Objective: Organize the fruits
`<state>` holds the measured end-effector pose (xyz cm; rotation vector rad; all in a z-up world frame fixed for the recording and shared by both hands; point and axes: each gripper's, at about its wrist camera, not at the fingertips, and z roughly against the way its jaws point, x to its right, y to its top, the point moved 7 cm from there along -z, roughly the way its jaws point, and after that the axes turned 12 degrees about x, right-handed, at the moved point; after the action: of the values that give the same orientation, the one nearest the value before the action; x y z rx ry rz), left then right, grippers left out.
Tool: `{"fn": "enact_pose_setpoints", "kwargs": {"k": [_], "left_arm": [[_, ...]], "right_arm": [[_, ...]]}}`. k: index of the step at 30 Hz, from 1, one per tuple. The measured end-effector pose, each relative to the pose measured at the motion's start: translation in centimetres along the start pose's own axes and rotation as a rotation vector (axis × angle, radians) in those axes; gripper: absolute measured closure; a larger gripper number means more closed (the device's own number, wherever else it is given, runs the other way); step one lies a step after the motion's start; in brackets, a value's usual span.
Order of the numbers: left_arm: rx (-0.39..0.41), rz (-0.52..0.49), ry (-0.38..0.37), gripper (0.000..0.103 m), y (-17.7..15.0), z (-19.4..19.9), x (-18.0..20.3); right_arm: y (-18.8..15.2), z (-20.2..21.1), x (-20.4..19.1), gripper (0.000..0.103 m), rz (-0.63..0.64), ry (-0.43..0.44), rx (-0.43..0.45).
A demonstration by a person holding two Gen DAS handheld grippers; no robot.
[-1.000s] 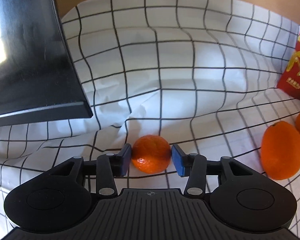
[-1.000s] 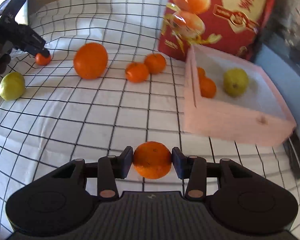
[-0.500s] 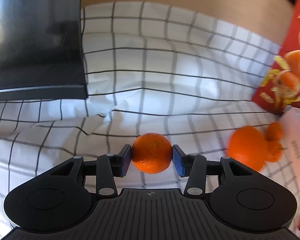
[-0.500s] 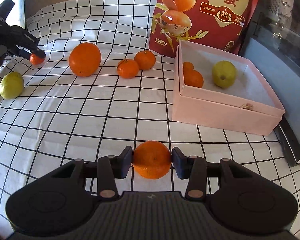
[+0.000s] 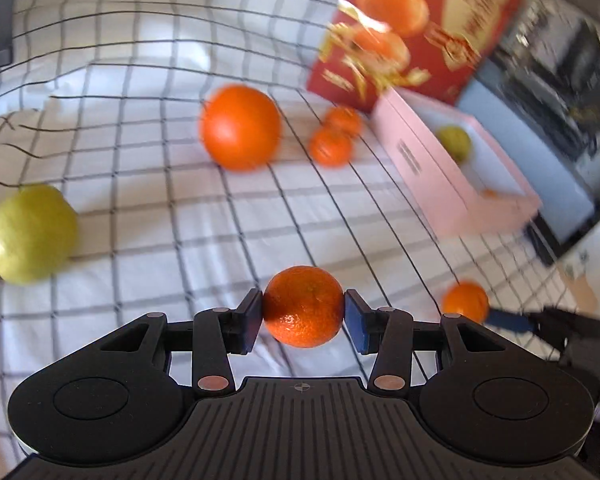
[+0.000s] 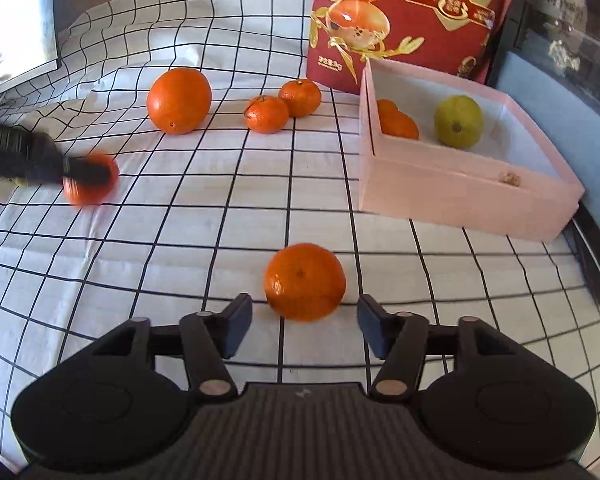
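I work over a white cloth with a black grid (image 6: 228, 208), rumpled at its far left, where a dark panel (image 6: 16, 20) borders it. On my left, a yellow-green fruit (image 5: 30, 234) lies alone on the cloth. My left gripper (image 5: 304, 316) is clenched on a small mandarin (image 5: 303, 306), both pads pressed to its sides. Further in, a large orange (image 6: 179, 100) sits well apart from a pair of small mandarins (image 6: 283, 106) that touch each other. Between these and me the cloth lies bare.

My right gripper (image 6: 304, 326) is released, fingers (image 6: 236, 324) spread wide, and another mandarin (image 6: 305, 281) sits on the cloth just ahead of them, touching neither pad as far as I can see. To the right, a pink box (image 6: 460, 200) holds two mandarins (image 6: 396, 122) by its left wall and a green fruit (image 6: 458, 121) near the back. A red printed bag (image 6: 400, 20) stands upright behind it. A dark frame (image 6: 596, 264) closes the right edge just beyond the box.
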<state>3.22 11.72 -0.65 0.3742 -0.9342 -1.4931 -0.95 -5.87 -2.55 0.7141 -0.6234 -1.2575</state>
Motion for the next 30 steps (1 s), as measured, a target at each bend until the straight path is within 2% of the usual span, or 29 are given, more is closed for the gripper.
{"fn": "enact_pose_setpoints", "kwargs": {"k": [5,7,9,13,18,22,30], "left_arm": [[-0.001,-0.015,0.031,0.054,-1.4,-0.6,1.2],[-0.002,-0.01,0.034,0.054,-1.4,-0.6,1.1],[-0.004,-0.002,0.035,0.053,-1.4,-0.6,1.0],[-0.028,0.024,0.023,0.052,-1.7,-1.0,1.0],[-0.021,-0.009,0.032,0.052,-1.9,-1.1,1.4],[-0.018,0.016,0.018,0.053,-1.9,-1.0,1.2],[-0.033,0.035,0.002,0.053,-1.7,-1.1,1.0]], "right_arm": [[-0.8,0.3,0.6,0.034,-0.051,0.017,0.007],[-1.0,0.3,0.5,0.024,-0.039,0.02,0.01],[-1.2,0.3,0.3,0.02,-0.032,0.026,0.012],[-1.4,0.4,0.2,0.016,-0.029,0.032,0.028],[-1.6,0.2,0.2,0.008,-0.024,0.044,0.026],[-1.8,0.1,0.4,0.0,-0.025,0.045,0.031],[-1.6,-0.4,0.2,0.0,-0.023,0.042,-0.003]]}}
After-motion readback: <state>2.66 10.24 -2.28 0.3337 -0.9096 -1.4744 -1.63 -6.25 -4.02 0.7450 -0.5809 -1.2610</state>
